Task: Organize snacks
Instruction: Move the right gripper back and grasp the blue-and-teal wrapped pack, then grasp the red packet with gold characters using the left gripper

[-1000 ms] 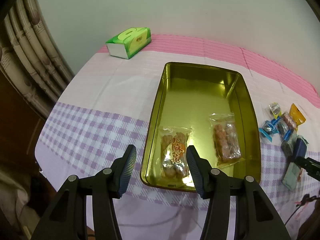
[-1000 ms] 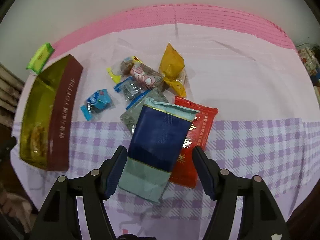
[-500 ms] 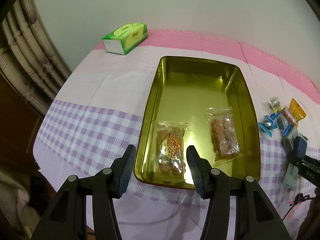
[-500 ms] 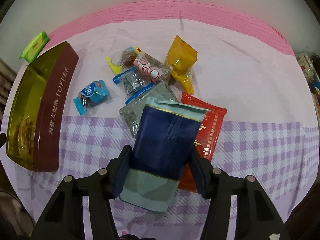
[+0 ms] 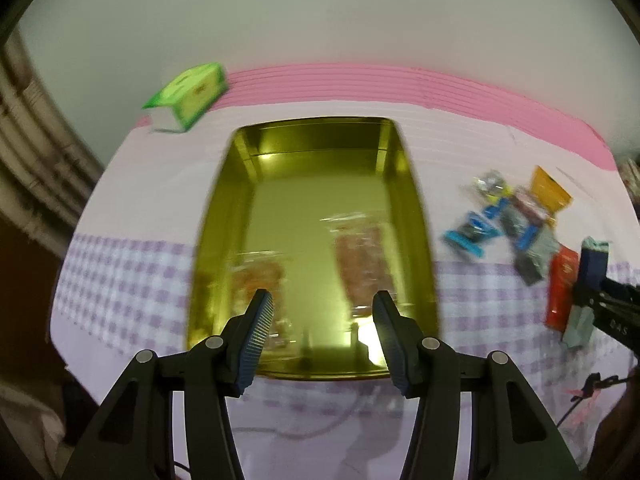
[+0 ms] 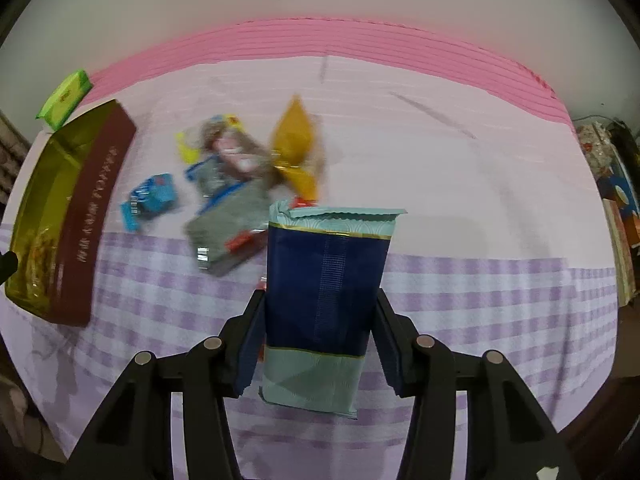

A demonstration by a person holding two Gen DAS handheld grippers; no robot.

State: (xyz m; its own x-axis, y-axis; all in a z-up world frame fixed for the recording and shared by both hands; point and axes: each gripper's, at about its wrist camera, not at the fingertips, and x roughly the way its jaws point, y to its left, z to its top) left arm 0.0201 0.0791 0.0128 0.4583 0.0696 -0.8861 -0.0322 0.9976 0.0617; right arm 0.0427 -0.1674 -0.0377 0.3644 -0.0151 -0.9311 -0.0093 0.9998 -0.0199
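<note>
- Right hand-held gripper (image 6: 320, 344): its jaws have just been closing and now press both long edges of a navy-and-teal snack packet (image 6: 326, 280). Gripping across the narrow width keeps the flat pouch from folding. The packet appears lifted clear of the desk, its serrated far seal pointing away from the camera.
- Left hand-held gripper (image 5: 323, 334): jaws parted and empty, poised above the near end of the gold tin (image 5: 224, 216). It seems to be kept free, perhaps to steady the tin or arrange its contents.
- Gold tin: a rectangular metal box with rounded corners and a mirror-bright interior. Its maroon outer wall carries lettering in the right wrist view. It lies left of the loose snacks, presumably as the collecting container.
- Two clear cellophane packs (image 5: 362, 256) of brownish snacks lie flat on the tin floor near its near end. The far half is bare.
- Loose snacks (image 6: 240, 168): crinkly film wrappers clustered on the desk right of the tin. They include a blue candy wrapper (image 6: 154, 196), a yellow pouch (image 6: 296, 140), a grey sachet and a red packet (image 5: 562, 288), partly overlapping and still unsorted.
- Tablecloth (image 6: 440, 152): soft fabric covering the desk, pink-striped at the far edge and lilac gingham near.
- Green tissue box (image 5: 188, 94): cardboard, standing far left, well apart from the snacks.
</note>
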